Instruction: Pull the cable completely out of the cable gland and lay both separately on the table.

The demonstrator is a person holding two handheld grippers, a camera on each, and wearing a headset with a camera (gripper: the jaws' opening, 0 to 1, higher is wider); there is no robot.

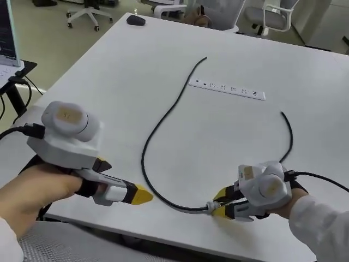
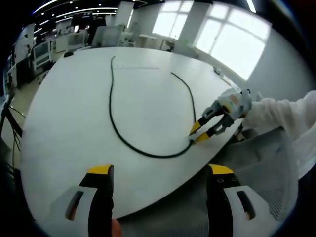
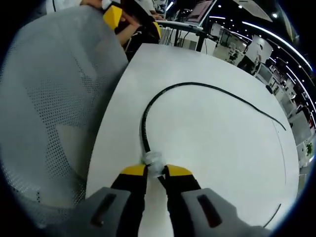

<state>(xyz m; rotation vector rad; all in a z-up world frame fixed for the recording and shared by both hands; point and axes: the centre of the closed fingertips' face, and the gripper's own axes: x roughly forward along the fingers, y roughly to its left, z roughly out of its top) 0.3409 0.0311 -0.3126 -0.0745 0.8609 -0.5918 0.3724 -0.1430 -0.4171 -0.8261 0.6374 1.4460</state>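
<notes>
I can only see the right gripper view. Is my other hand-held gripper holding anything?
Observer: No. The left hand-held gripper is open, with nothing between its jaws.
Operator: Okay! What else is lying around up there?
Observer: A dark computer mouse sits near the far edge of the table, well apart from the cable.

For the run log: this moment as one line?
right tongs: shut on cable gland | left tongs: open, empty | cable: through gland, on table
</notes>
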